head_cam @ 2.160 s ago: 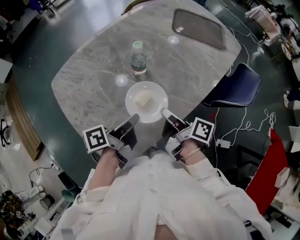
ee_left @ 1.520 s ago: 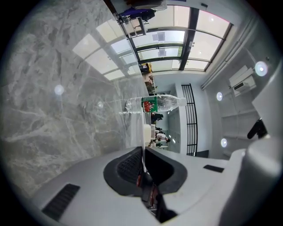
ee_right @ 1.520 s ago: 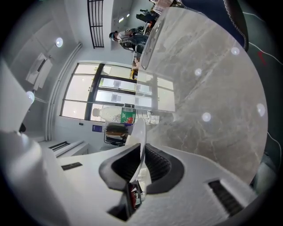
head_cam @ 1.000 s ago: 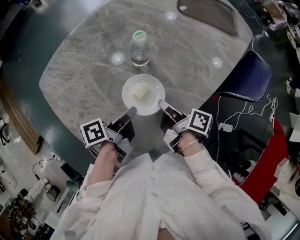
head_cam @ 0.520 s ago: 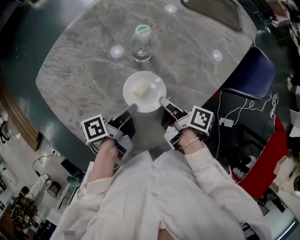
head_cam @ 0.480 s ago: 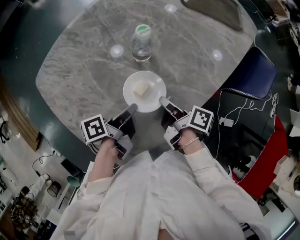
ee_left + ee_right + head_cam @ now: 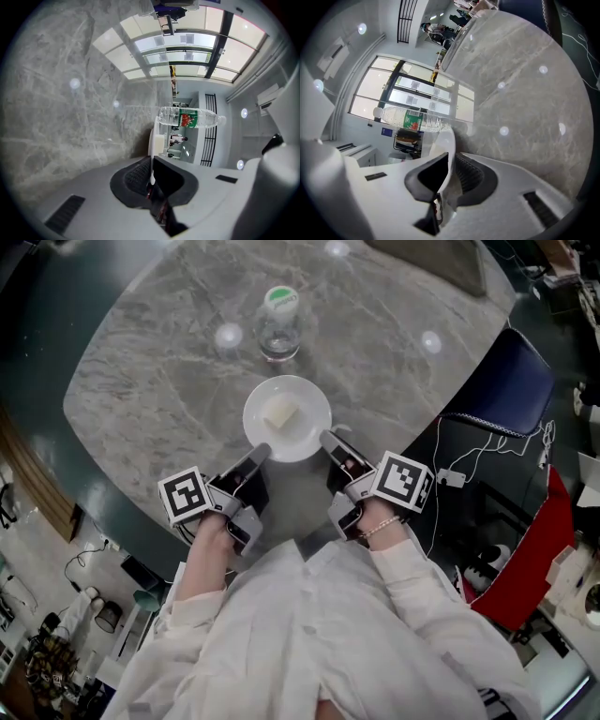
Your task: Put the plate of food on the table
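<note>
Left gripper (image 7: 261,451) and right gripper (image 7: 326,438) clamp the round white plate (image 7: 310,418) at frame centre, low over the grey marble table (image 7: 159,371). Set-down and release apparently remain.

No wording can be read; the green and red label (image 7: 189,118) on the water bottle (image 7: 208,119) is too blurred.

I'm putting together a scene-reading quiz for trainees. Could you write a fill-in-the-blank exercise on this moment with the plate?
1. The left gripper and the right gripper are each shut on the ____ of the round white plate.
2. The clear plastic bottle beyond the plate has a ____ cap.
3. On the grey marble table that bottle stands ____.
4. The dark blue chair is on the person's ____ side.

Missing words: rim; green; upright; right.
</note>
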### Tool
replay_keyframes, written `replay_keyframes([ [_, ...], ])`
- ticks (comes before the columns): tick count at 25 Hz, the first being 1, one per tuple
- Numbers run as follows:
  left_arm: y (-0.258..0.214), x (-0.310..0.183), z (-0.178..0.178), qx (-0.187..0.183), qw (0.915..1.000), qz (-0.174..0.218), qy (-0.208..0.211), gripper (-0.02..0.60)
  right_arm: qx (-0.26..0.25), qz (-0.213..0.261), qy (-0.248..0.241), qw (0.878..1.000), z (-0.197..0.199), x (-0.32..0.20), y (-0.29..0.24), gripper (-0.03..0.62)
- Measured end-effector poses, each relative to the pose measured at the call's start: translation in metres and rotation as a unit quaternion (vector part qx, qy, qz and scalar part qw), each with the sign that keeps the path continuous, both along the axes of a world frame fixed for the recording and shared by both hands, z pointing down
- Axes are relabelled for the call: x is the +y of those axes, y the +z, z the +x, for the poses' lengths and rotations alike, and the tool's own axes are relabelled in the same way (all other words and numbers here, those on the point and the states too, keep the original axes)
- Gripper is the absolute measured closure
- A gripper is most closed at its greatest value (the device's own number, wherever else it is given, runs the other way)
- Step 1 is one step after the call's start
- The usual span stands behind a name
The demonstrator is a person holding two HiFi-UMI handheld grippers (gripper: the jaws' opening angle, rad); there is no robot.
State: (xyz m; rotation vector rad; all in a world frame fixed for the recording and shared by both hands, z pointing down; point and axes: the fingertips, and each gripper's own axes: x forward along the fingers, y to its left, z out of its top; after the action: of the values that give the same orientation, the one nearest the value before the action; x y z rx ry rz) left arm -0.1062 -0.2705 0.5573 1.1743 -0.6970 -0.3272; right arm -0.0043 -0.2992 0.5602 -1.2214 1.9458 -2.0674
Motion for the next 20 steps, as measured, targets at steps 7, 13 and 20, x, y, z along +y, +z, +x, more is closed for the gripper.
replay_keyframes([
  [7,0.004,-0.004,-0.005,0.001,1.0000,0.000,-0.008,0.555,0.004,-0.014,0.014,1.000,0.010,-0.002,0.003,0.579],
  [13,-0.001,-0.009,-0.004,0.012,0.9996,0.001,-0.025,0.555,-0.019,-0.008,0.001,1.000,0.000,-0.002,0.001,0.579],
  [20,0.000,-0.011,-0.009,-0.023,0.9994,-0.006,-0.026,0.554,-0.011,-0.022,0.004,1.000,0.000,0.000,0.005,0.579],
])
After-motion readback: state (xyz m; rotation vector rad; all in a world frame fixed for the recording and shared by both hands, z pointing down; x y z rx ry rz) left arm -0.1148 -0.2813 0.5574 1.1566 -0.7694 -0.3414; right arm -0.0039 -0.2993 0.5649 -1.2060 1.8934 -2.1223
